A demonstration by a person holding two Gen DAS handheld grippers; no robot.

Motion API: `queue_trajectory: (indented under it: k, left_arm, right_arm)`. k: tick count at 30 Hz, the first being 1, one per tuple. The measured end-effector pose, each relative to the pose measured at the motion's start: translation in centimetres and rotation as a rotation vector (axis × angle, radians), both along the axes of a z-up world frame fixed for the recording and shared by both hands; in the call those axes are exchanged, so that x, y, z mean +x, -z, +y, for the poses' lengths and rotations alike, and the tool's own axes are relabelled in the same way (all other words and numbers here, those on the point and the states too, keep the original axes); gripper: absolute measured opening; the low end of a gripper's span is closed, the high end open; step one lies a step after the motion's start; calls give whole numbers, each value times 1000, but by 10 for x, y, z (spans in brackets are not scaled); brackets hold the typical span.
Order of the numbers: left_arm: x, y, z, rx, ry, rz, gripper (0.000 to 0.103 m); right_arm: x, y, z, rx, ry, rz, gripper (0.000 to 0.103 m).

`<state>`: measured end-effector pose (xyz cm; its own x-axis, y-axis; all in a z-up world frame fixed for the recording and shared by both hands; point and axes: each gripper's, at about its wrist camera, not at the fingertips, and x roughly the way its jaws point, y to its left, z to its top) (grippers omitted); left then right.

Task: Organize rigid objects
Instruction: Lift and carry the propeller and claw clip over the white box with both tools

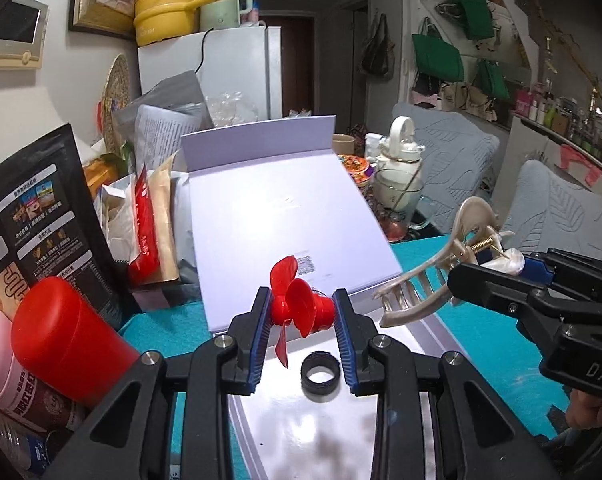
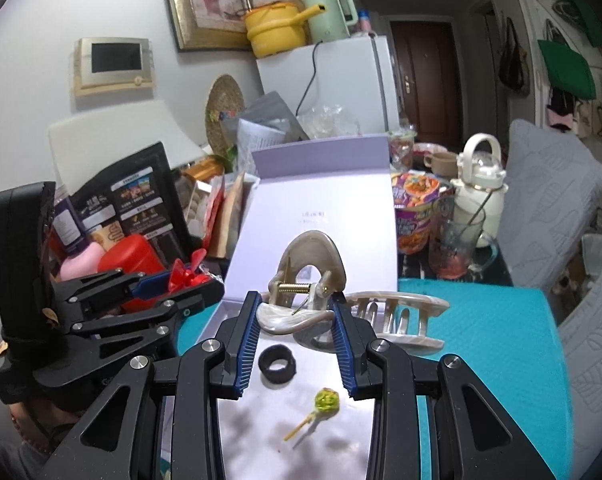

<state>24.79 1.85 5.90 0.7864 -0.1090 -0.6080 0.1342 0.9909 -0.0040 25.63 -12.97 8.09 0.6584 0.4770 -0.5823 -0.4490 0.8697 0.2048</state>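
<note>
My left gripper [image 1: 303, 310] is shut on a small red fan propeller [image 1: 297, 306] and holds it above the open white box [image 1: 285, 216]. My right gripper [image 2: 297, 312] is shut on a large pearl-beige hair claw clip [image 2: 313, 280], also above the box. In the left wrist view the right gripper [image 1: 497, 264] enters from the right with the clip [image 1: 429, 284]. In the right wrist view the left gripper [image 2: 169, 280] is at the left with the propeller [image 2: 187, 274]. A black ring [image 1: 321, 372] lies in the box; it also shows in the right wrist view [image 2: 277, 365]. A green lollipop [image 2: 321, 406] lies near it.
The box sits on a teal tablecloth [image 2: 481, 340]. Left are a red cylinder [image 1: 67, 334], a pink bottle [image 1: 1, 360], a black snack bag [image 1: 41, 220] and packets. Behind right are a noodle cup [image 2: 417, 208], a glass mug [image 2: 457, 244] and a white kettle [image 2: 481, 180].
</note>
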Motion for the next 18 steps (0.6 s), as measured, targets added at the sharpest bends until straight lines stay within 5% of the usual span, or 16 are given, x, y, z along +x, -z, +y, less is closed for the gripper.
queue_trajectory:
  k: [18]
  left_arm:
    - [33, 53, -2, 21, 2, 151, 30]
  right_arm:
    - [33, 56, 11, -50, 7, 126, 34]
